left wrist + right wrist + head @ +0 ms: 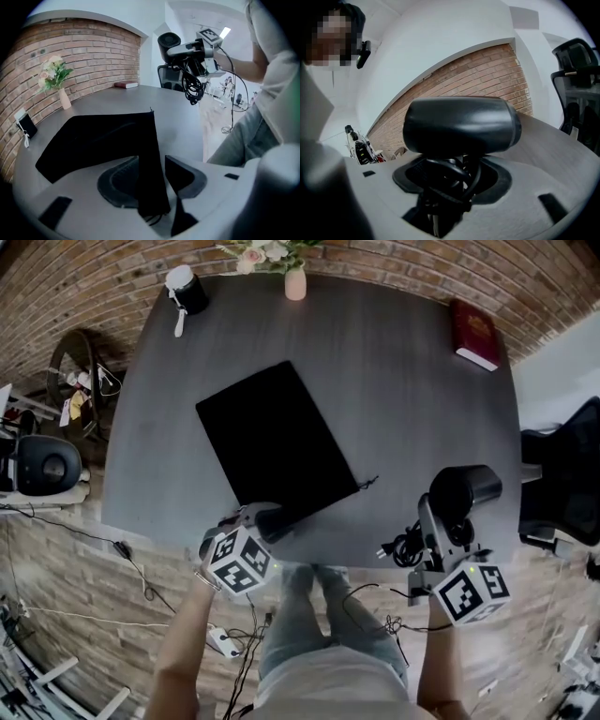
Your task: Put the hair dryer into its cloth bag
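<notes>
The black cloth bag lies flat on the dark grey table. My left gripper is down at the bag's near corner. In the left gripper view its jaws stand apart with a strip of the bag's edge running between them. My right gripper is shut on the handle of the black hair dryer, held above the table's near right edge. The dryer's barrel fills the right gripper view, and its coiled cord is bunched between the jaws. The plug dangles.
A red book lies at the far right corner. A pink vase with flowers and a small black-and-white device stand along the far edge. A black office chair is off the right side. Cables run across the floor.
</notes>
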The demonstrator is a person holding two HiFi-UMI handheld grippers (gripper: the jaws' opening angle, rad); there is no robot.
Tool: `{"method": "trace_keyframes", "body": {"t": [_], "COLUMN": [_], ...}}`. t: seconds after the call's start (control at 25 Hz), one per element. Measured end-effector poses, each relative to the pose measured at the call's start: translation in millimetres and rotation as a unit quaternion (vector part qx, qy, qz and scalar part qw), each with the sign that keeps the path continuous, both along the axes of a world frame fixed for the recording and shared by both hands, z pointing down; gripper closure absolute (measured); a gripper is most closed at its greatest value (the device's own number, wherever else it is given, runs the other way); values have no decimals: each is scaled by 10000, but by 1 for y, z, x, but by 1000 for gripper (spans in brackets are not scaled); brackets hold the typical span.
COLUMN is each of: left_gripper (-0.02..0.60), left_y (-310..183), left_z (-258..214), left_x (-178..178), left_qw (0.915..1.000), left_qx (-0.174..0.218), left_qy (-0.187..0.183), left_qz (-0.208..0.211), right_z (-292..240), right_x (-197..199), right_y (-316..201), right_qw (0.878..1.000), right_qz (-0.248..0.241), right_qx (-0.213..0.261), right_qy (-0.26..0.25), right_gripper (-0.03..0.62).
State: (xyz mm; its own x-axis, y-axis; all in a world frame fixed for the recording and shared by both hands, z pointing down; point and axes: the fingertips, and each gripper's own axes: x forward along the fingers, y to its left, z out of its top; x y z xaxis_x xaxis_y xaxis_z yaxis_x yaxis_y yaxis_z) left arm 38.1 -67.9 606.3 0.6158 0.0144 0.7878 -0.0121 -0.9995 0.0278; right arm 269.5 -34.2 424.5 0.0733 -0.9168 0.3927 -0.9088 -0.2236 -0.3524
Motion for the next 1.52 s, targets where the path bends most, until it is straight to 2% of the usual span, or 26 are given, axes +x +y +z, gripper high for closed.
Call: {"method": "trace_keyframes", "body": {"t": [0.2,0.6,0.8,1.08,1.24,1.52], "left_gripper": [422,503,548,560,561,561], "left_y": [1,0,-4,-12,-10,-22], "left_z": [11,17,13,3,-4,-23], "left_x": [-4,-7,-7,-7,-9,-14], "left_qw": [9998,9995,9987,9955,9899,9724], "left_qx": [-57,-90,-247,-434,-646,-831], "left_qy": [-164,-197,-100,210,390,796], "left_qz": [-71,-235,-428,-821,-1204,-2031], "right_z": [7,1,-2,-2,-4,-15], "right_x": [3,2,3,2,-2,-7], "right_y": [11,16,17,14,12,0], "right_qw": [10000,10000,10000,9998,9992,9969], "right_qz": [23,-18,-58,-178,-375,-782], "right_qx": [-45,-15,-22,-16,-61,-50], "right_qy": [-56,-22,1,-43,-86,-49], "right_gripper": [347,345,347,346,345,347]}}
